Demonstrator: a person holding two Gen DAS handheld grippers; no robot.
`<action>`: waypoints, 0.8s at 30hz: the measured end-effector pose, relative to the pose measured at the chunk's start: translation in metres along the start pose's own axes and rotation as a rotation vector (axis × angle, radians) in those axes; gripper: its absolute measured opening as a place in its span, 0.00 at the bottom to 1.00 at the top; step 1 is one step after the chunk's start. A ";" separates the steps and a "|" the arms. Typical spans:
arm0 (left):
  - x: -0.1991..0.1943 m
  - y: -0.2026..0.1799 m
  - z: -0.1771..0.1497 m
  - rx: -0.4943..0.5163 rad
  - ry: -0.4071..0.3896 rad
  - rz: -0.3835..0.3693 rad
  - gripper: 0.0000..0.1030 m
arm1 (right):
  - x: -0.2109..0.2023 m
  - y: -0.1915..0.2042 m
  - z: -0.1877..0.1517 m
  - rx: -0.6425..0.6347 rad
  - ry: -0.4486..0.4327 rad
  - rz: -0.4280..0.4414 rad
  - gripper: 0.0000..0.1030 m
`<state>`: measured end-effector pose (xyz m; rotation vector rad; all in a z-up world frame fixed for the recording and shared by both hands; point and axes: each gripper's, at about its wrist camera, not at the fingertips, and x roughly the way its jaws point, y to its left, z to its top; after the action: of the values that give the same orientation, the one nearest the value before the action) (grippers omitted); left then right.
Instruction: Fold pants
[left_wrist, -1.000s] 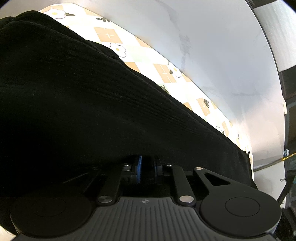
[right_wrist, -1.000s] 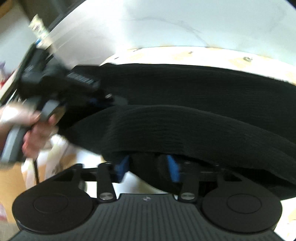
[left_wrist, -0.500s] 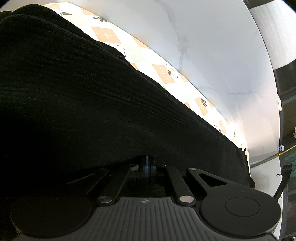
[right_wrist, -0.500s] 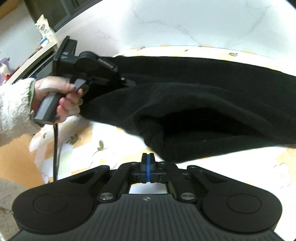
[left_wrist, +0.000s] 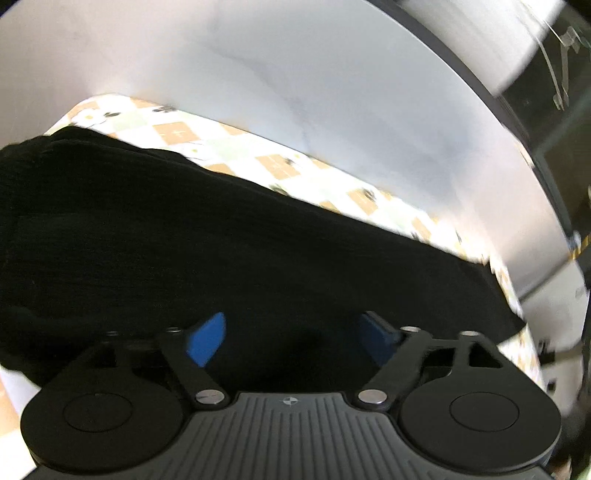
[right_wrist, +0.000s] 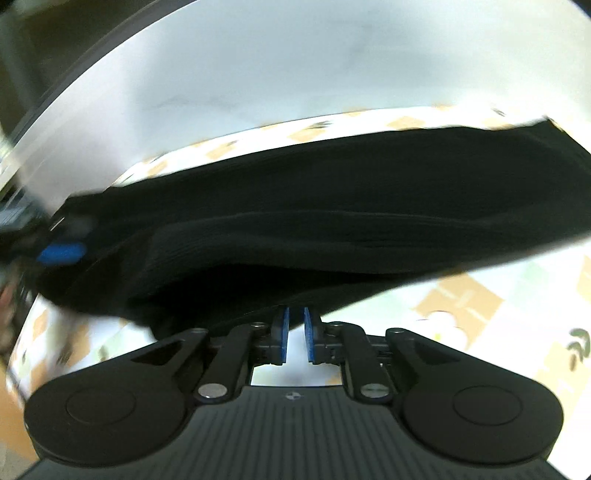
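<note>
Black pants (left_wrist: 229, 251) heaped directly before both tongs

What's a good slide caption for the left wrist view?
Open left tool above black pants on a checked floral cloth.

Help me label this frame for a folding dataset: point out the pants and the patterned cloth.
pants (right_wrist: 332, 206), right wrist view, middle of the black fabric.
patterned cloth (right_wrist: 480, 314), right wrist view, bare checkered part near the pants.
</note>
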<state>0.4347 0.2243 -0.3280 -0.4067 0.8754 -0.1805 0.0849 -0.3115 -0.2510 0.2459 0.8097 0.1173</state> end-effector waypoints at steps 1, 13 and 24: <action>-0.001 -0.013 -0.006 0.033 0.007 0.016 0.90 | 0.002 -0.009 0.002 0.030 -0.003 -0.010 0.12; 0.030 -0.124 -0.069 0.165 0.042 0.180 0.96 | 0.013 -0.083 0.026 0.057 -0.006 0.022 0.17; 0.068 -0.154 -0.101 0.118 -0.042 0.635 0.94 | -0.007 -0.180 0.040 0.124 -0.023 -0.012 0.20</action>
<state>0.4016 0.0351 -0.3692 -0.0097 0.9076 0.3591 0.1115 -0.4940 -0.2667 0.3582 0.7967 0.0527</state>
